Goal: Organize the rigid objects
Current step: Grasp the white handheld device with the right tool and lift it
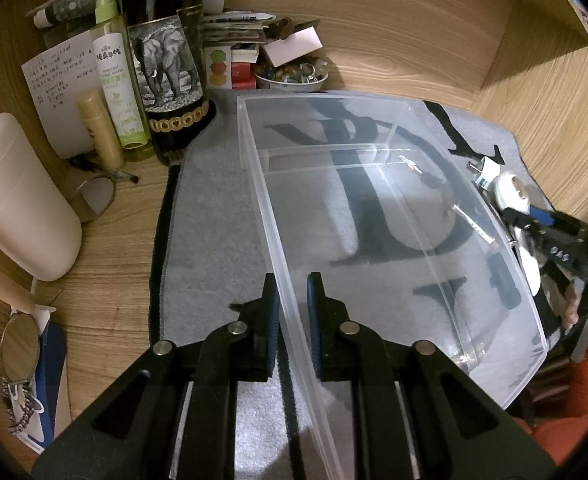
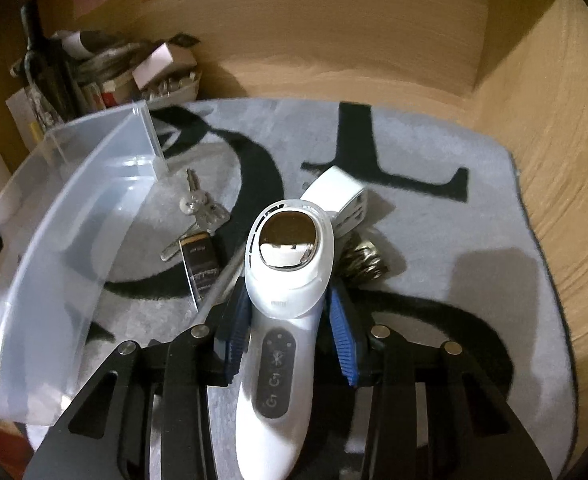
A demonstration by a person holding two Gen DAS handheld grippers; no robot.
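A clear plastic box (image 1: 374,216) sits on the grey mat; it also shows in the right wrist view (image 2: 74,216). My left gripper (image 1: 292,292) is shut on the box's near wall, one finger on each side. My right gripper (image 2: 290,316) is shut on a white hand-held device (image 2: 286,280) with a shiny oval head, held just right of the box. On the mat beyond it lie a bunch of keys (image 2: 200,204), a small dark card (image 2: 200,268), a white charger (image 2: 342,196) and a pile of coins (image 2: 360,260).
A dark wine bottle (image 1: 166,60), a green spray bottle (image 1: 118,76), a bowl of trinkets (image 1: 294,74) and papers crowd the back left corner. A white container (image 1: 18,196) and glasses (image 1: 20,344) lie at the left. Wooden walls (image 2: 374,40) close in behind and right.
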